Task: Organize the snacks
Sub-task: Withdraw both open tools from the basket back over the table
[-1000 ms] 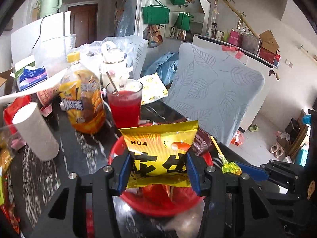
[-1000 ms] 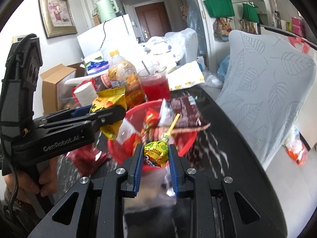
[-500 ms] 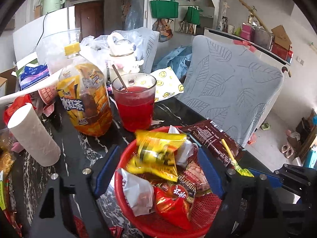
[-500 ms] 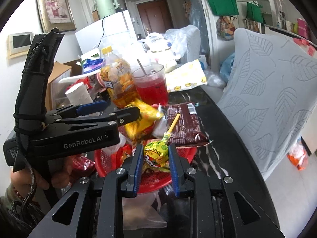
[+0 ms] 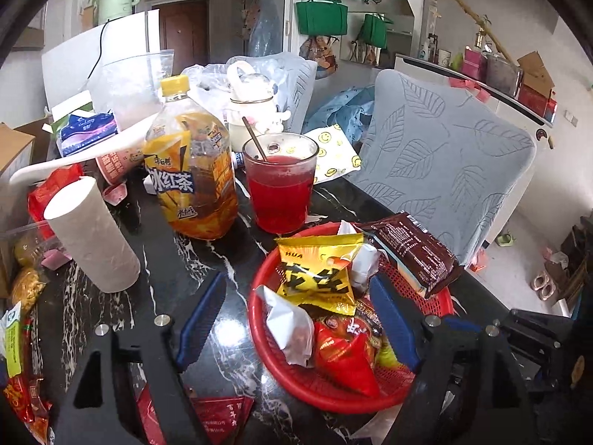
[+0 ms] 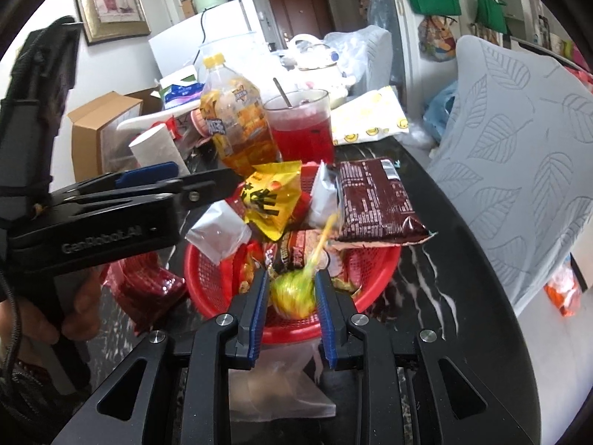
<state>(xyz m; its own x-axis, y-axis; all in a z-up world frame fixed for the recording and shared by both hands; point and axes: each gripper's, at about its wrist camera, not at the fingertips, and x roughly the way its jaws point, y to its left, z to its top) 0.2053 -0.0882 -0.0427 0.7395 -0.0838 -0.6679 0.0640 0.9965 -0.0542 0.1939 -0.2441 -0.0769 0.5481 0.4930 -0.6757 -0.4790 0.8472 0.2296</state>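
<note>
A red mesh basket (image 5: 267,352) (image 6: 192,259) on the black marble table holds several snack packets. A yellow bag (image 5: 318,278) (image 6: 274,200) lies on top of them, and a brown packet (image 5: 411,248) (image 6: 370,200) rests across the far rim. My left gripper (image 5: 296,282) (image 6: 207,185) is open above the basket's left side, touching nothing. My right gripper (image 6: 292,307) hangs over the near rim with its jaws opening. A blurred yellow-green lollipop (image 6: 294,293) sits loose between its pads, stick pointing up.
Behind the basket stand a tea bottle (image 5: 192,178) and a glass of red drink (image 5: 280,189) with a spoon. A paper roll (image 5: 92,237) lies at the left, red packets (image 5: 218,415) in front. A leaf-patterned chair (image 5: 444,155) lines the table's right edge.
My left gripper opened and let the yellow bag drop into the basket. My right gripper sank toward the basket with the lollipop, and its jaws have begun to part.
</note>
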